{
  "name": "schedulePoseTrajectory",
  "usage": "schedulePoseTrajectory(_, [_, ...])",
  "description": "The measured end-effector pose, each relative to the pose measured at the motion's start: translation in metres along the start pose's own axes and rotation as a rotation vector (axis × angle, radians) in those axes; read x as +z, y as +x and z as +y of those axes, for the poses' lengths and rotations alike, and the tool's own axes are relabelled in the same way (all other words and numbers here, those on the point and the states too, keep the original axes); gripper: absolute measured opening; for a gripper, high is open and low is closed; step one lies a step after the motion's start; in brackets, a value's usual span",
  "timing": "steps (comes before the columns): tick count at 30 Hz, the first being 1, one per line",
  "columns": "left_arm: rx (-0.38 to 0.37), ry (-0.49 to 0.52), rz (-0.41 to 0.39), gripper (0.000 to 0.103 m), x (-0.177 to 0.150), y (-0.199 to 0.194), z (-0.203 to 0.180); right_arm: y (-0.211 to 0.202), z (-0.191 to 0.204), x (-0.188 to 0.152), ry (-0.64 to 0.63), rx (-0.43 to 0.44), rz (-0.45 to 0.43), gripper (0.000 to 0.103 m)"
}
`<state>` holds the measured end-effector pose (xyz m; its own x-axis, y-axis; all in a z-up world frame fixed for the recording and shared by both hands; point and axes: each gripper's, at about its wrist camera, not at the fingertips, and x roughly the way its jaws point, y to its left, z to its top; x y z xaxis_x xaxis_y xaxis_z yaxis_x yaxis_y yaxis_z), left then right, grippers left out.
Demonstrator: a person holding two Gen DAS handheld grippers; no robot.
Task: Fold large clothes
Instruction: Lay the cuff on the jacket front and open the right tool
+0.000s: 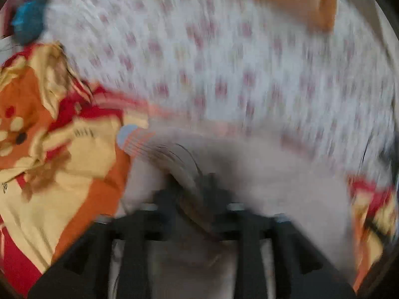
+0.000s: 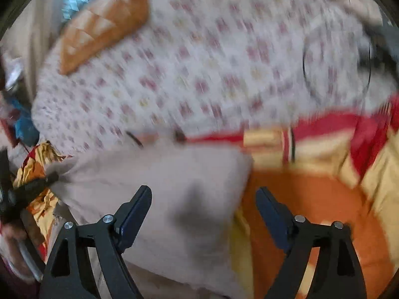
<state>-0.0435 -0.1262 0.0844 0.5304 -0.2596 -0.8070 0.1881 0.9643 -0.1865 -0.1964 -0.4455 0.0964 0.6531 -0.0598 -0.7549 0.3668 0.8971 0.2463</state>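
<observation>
A pale beige garment (image 1: 286,174) lies on a bed, blurred by motion. My left gripper (image 1: 192,199) is shut on a bunched fold of this garment, which rises between its black fingers. In the right wrist view the same garment (image 2: 162,174) spreads flat, and the left gripper (image 2: 37,184) pinches its left corner. My right gripper (image 2: 203,196) is open and empty, its blue-padded fingers (image 2: 136,211) held just above the garment's near right part.
The bed has a white sheet with small red flowers (image 1: 212,62) and an orange, red and yellow blanket (image 1: 49,149), which also shows in the right wrist view (image 2: 324,199). An orange quilted pillow (image 2: 104,25) lies at the far side. A black cable (image 2: 336,57) loops at the right.
</observation>
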Motion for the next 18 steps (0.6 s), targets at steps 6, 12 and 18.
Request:
schedulePoseTrajectory(6, [-0.067, -0.051, -0.019, 0.07, -0.011, -0.016, 0.032, 0.021, -0.024, -0.001, 0.099, -0.038, 0.065, 0.087])
schedulePoseTrajectory(12, [-0.025, -0.174, -0.121, 0.073, 0.003, -0.028, 0.065, 0.067, -0.031, 0.003, 0.158, 0.022, 0.187, 0.081])
schedulePoseTrajectory(18, [0.05, -0.175, -0.11, 0.073, 0.004, -0.01, 0.075, 0.051, -0.006, 0.012, -0.037, -0.053, 0.126, 0.008])
